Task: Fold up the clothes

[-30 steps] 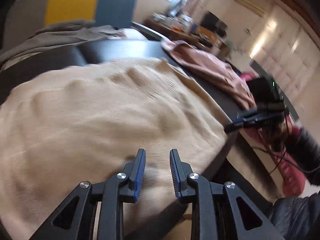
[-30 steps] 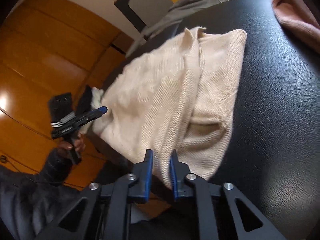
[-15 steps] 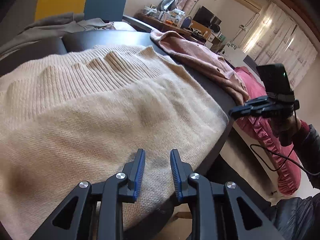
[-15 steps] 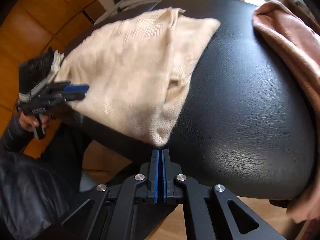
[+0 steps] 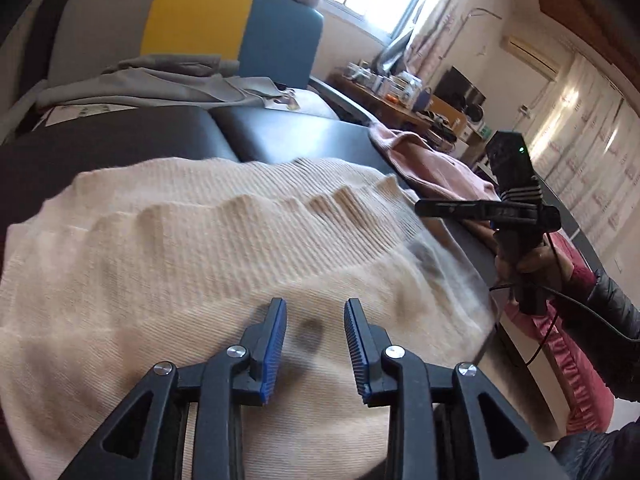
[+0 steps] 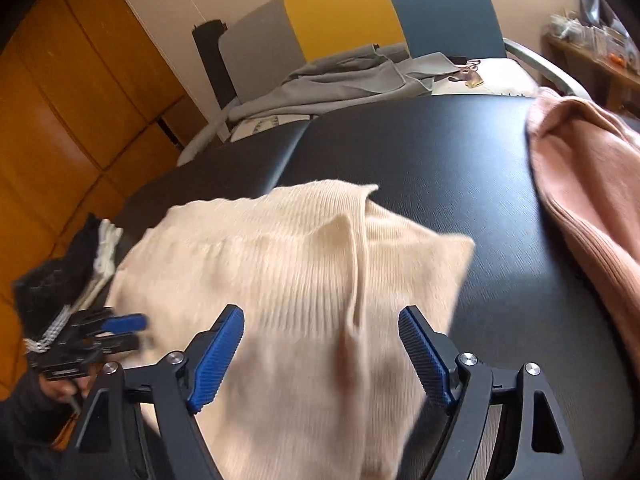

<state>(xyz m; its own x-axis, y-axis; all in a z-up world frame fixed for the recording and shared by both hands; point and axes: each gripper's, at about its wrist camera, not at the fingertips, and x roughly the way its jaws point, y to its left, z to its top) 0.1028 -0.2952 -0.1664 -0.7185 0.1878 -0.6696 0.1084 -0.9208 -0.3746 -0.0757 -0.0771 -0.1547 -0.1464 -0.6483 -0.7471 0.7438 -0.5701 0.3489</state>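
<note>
Black padded tabletop (image 6: 440,168) fills the middle of a sunny room, with orange wooden cupboards (image 6: 60,120) on one side, a grey, yellow and blue chair back (image 5: 192,28) behind it, and a grey garment (image 6: 340,80) lying at its far end. On the near part lies the cream knitted sweater (image 6: 288,280), folded over, and a pink sweater (image 6: 588,184) lies apart at the edge. Right gripper (image 6: 320,320) has just opened its fingers wide above the cream sweater, holding nothing, while the left gripper (image 5: 314,312) hovers over it with fingers a little apart and empty.
</note>
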